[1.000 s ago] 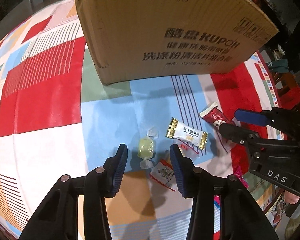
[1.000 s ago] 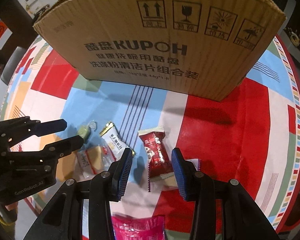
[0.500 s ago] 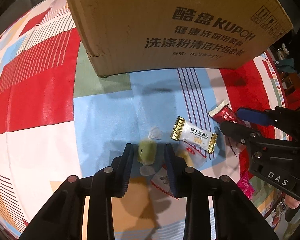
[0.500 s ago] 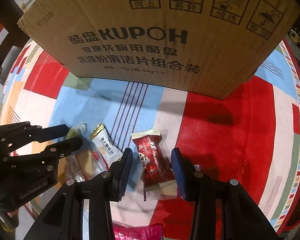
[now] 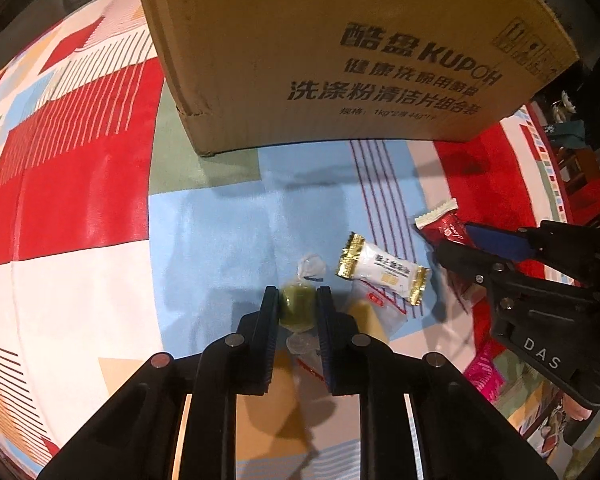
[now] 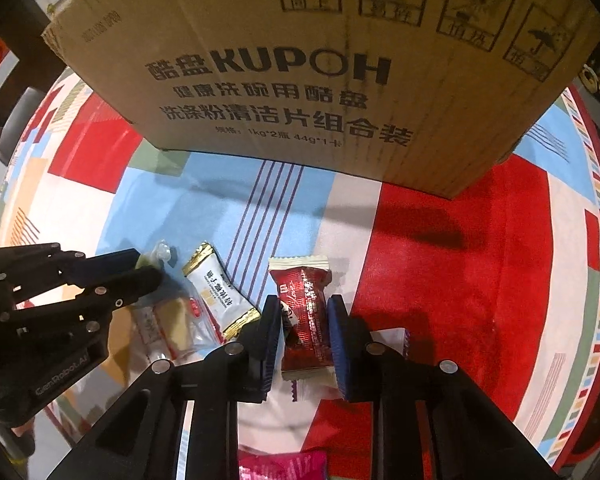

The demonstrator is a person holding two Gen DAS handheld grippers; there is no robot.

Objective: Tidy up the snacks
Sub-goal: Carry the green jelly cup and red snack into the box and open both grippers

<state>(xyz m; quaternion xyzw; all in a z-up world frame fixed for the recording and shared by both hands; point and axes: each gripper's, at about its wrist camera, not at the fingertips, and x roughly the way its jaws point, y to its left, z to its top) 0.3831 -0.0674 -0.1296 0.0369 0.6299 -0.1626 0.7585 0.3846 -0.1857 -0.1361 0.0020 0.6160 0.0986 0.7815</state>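
Both grippers pinch snacks on the patterned tablecloth.
The left gripper has just closed on a green candy; the right gripper has just closed on a red snack pack, near the cardboard box.

I seem to be at home, at a dining table under a bright patchwork cloth. A reused dishwasher-detergent carton stands on it, with dim furniture around the edges.

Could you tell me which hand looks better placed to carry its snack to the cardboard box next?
Neither clearly: left gripper clamps the green candy, right gripper the red packet, both just before the cardboard box.
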